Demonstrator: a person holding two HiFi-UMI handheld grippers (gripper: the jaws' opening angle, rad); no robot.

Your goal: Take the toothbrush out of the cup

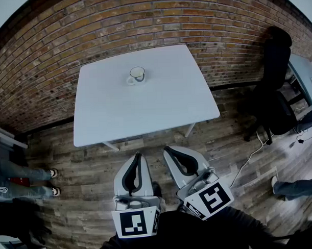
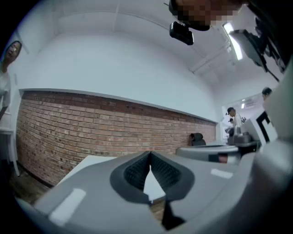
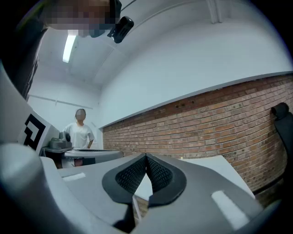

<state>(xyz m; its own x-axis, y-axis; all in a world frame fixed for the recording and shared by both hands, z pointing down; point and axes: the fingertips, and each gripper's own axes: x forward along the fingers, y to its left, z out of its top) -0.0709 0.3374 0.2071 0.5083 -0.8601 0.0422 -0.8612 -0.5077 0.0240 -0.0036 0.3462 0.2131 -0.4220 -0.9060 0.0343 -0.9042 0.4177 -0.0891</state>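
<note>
1. The cup stands upright in the upper middle of the head view, on the far half of the table, with its handle toward the left of the frame.
2. Inside the cup the bottom looks pale, and a dark bit shows at the near rim. It is too small to tell whether this is the toothbrush.
3. Nothing else stands on the table.
4. The left tongs are at the lower middle of the head view, held over the wood floor on the near side of the table's edge and well apart from the cup. The jaws are pressed together at the tips with nothing between them, as the left gripper view also shows.
5. The right tongs sit just beside them to the right, also short of the table and well apart from the cup. Their jaws are likewise closed on nothing, and their tips meet in the right gripper view.
6. Both tongs point toward the table, and the cup lies beyond and between their lines.
7. A brick wall curves across the top of the frame behind the table.
8. A black chair stands at the right edge, and a person's legs show at the left edge.
</note>
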